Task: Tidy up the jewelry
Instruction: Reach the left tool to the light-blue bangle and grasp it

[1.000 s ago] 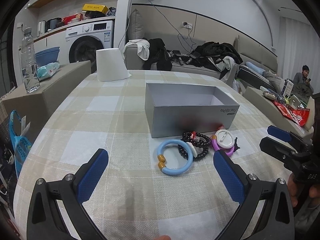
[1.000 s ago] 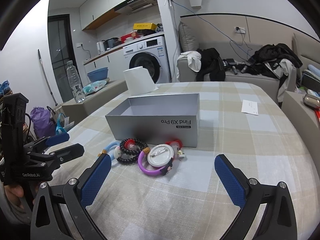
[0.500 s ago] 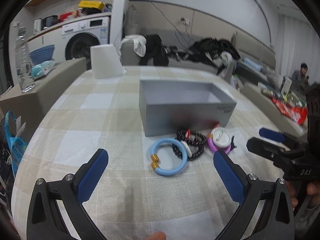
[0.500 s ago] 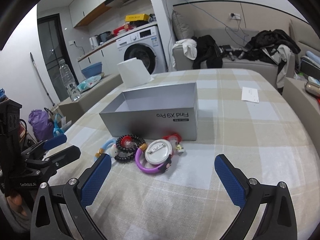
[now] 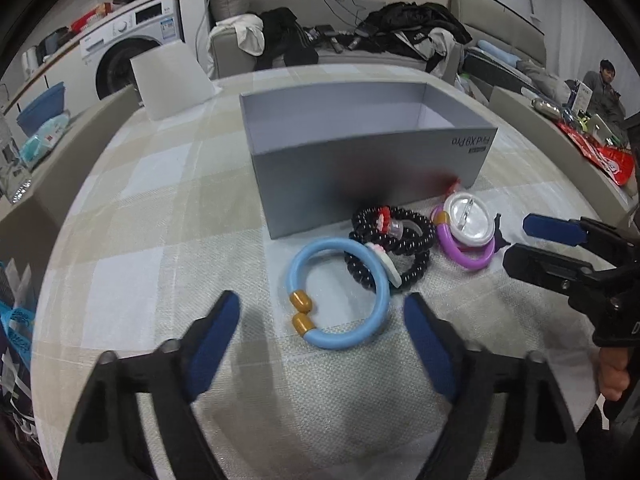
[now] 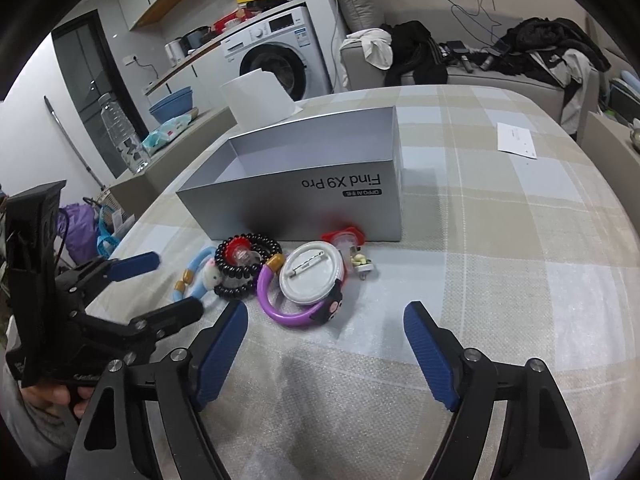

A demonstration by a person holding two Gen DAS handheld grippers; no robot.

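1. Hovering low over a table covered by a beige-and-white checked cloth (image 5: 160,184), the left gripper (image 5: 322,324) has its blue-padded jaws spread wide and holds nothing.
2. Between those jaws, just ahead of the tips, lies a light blue bangle (image 5: 340,288) with two gold beads, flat on the cloth.
3. Touching the bangle's far side is a black beaded bracelet (image 5: 400,240) coiled in loops, with a small red-and-clear charm resting on it and a small white plush charm (image 6: 210,278) between it and the bangle.
4. Beside the beads sits a purple bangle (image 6: 288,308) carrying a dark cartoon charm, and a round white pin badge (image 6: 312,272) lies face down across it, its pin showing.
5. A small red-topped trinket (image 6: 346,238) sits against the wall of an open grey phone box (image 6: 312,196) printed "Find X9 Pro"; the jewelry is all outside it, along its near wall.
6. The right gripper (image 6: 326,332) is also wide open and empty, its gap facing the purple bangle and badge.
7. A white paper roll (image 6: 260,96) stands beyond the box, toward the table's far edge, and a white paper slip (image 6: 516,140) lies near the far right edge.
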